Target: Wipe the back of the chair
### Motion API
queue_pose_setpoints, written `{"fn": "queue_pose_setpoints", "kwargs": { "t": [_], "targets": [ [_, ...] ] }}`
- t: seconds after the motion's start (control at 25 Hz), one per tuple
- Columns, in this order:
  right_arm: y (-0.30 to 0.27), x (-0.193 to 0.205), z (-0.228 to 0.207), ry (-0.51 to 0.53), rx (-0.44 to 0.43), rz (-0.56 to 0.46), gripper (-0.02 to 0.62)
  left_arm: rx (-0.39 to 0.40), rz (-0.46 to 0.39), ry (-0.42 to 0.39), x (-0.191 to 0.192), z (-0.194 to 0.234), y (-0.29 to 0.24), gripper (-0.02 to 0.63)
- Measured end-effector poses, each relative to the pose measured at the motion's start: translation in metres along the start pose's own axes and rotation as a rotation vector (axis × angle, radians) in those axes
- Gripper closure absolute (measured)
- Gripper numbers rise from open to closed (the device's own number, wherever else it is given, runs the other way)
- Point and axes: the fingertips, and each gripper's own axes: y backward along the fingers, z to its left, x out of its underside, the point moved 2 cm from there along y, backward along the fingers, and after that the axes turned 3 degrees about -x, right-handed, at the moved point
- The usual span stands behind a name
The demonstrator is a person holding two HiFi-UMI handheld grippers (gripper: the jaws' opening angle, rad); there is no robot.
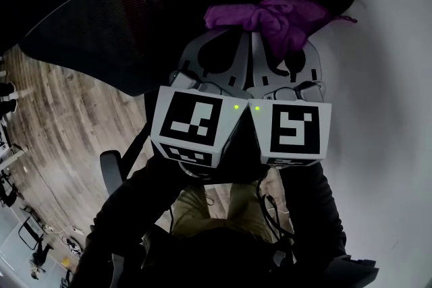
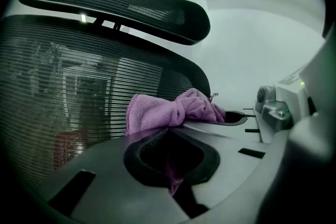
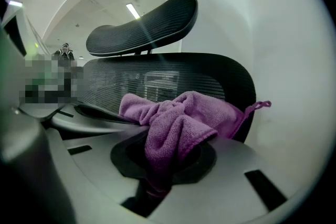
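A purple cloth point(image 1: 277, 17) hangs bunched across the tips of both grippers, close to the black mesh chair back point(image 1: 121, 17). My left gripper point(image 1: 226, 37) and right gripper point(image 1: 270, 44) sit side by side, nearly touching. In the left gripper view the cloth point(image 2: 168, 113) lies over the jaw tips in front of the mesh back point(image 2: 63, 92), and a purple strip is pinched in the shut jaws point(image 2: 176, 165). In the right gripper view a thick fold of cloth point(image 3: 178, 123) is clamped in the shut jaws point(image 3: 165, 165). The chair's headrest point(image 3: 142, 23) stands above the back point(image 3: 210, 73).
A white wall point(image 1: 391, 111) runs along the right, close to the chair. Wooden floor point(image 1: 61, 125) shows at the left. A dark chair arm point(image 1: 111, 172) sits low left beside the person's dark sleeves. The headrest point(image 2: 115, 2) overhangs the mesh back.
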Motion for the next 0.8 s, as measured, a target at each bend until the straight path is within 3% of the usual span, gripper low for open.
{"fn": "queue_pose_setpoints", "kwargs": {
  "t": [0.2, 0.44, 0.64, 0.8],
  "targets": [
    [-0.024, -0.011, 0.027, 0.002, -0.015, 0.004, 0.531, -0.015, -0.003, 0.009, -0.004, 0.036, 0.010, 0.606],
    [-0.029, -0.017, 0.045, -0.008, -0.026, 0.000, 0.531, -0.034, -0.007, 0.013, -0.004, 0.051, 0.023, 0.606],
    [-0.041, -0.008, 0.097, 0.004, -0.050, -0.004, 0.531, -0.057, -0.013, 0.019, 0.018, 0.088, 0.055, 0.606],
    [-0.047, -0.018, 0.121, 0.036, -0.080, -0.011, 0.531, -0.076, -0.018, 0.026, 0.015, 0.108, 0.072, 0.606]
  ]
}}
